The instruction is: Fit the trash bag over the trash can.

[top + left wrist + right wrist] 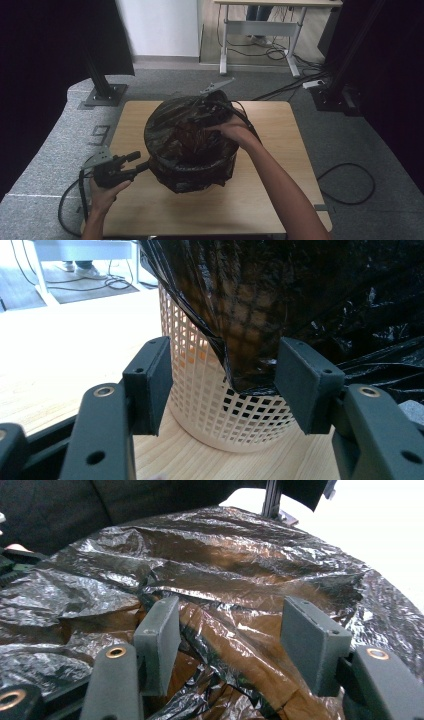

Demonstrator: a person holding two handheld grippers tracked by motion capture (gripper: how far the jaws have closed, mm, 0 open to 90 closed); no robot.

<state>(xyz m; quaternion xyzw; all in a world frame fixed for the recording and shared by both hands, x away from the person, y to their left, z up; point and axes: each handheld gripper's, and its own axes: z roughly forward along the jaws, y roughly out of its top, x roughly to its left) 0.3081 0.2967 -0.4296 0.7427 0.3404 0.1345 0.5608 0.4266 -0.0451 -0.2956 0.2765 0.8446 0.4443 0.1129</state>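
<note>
Black bag (187, 142) over basket (220, 405), left tongs (134, 162) beside, right tongs (227, 645) above, both released.

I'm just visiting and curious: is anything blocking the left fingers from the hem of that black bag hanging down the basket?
Nothing visible. In the left gripper view the left gripper stands open, and the bag's lower edge hangs between its fingers, directly over the white mesh basket. Only the basket wall lies behind it.
</note>
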